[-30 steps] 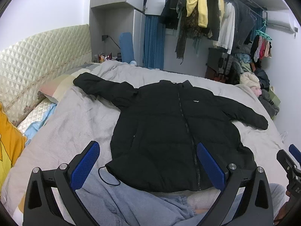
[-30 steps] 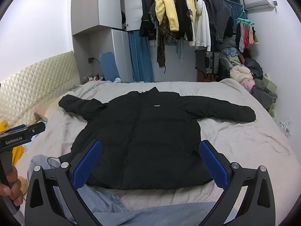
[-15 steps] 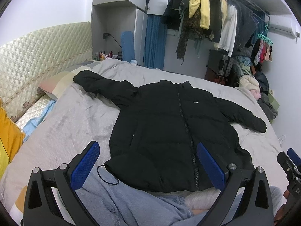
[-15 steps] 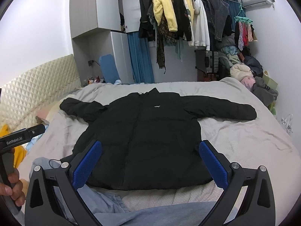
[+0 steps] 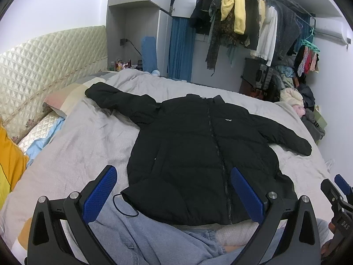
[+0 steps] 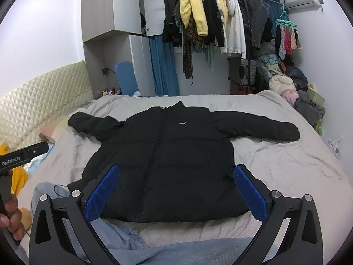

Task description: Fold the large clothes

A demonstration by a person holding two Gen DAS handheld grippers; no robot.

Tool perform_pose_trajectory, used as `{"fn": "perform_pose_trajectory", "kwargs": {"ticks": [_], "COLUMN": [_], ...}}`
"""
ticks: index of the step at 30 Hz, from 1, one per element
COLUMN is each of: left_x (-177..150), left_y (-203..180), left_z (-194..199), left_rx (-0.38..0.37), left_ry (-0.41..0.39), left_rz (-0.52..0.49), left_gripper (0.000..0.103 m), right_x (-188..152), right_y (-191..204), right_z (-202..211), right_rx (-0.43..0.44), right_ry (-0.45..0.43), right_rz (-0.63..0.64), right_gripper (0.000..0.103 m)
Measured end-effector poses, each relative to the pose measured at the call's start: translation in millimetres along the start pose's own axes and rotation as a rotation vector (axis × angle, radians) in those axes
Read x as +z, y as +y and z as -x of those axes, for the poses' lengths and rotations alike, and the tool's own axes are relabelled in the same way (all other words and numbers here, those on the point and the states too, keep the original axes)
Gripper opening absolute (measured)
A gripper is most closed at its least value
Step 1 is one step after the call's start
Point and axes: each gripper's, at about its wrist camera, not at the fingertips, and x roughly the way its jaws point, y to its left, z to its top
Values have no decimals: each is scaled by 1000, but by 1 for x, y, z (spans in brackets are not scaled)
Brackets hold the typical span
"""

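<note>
A black puffer jacket point(image 5: 198, 150) lies flat and zipped on the grey bed, both sleeves spread out; it also shows in the right wrist view point(image 6: 163, 159). My left gripper point(image 5: 174, 190) is open and empty, held above the jacket's hem. My right gripper point(image 6: 176, 190) is open and empty too, above the hem near the middle. The right gripper's tip shows at the right edge of the left wrist view point(image 5: 337, 194). The left gripper's body shows at the left of the right wrist view point(image 6: 22, 156), with the hand that holds it.
Light blue jeans point(image 5: 141, 238) lie bunched at the bed's near edge under the jacket's hem. A quilted headboard point(image 5: 44, 66) and pillows are at the left. A rack of hanging clothes point(image 6: 220, 26) and a clothes pile point(image 6: 293, 92) stand behind the bed.
Both grippers have shifted slightly, so the view of the jacket has moved a little. The jacket has not moved and both grippers stay open.
</note>
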Motion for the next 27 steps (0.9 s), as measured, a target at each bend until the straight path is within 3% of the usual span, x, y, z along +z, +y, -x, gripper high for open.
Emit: {"fn": "perform_pose_trajectory", "kwargs": {"ticks": [11,15,22,27], "left_x": [8,21,42,48], "left_y": [-7,-11,-18,-16], "left_z": [3,3,3,-22], "left_rx": [-22,-89,-94,-123], "left_ry": [-2,6,-86,-177], "left_rz": [-9,-29,-45,-20], "left_gripper": [103,103,103,103], "right_x": [8,17,29,32], "right_y": [-9,-15,-28,-51], "right_z": [0,-1,-19,-30], "right_rx": [32,51,51,14], "right_ry": [-31,-50,-36,-44], "right_rz": [-16,-20,-21,-43], "right_gripper": [103,103,103,103]}}
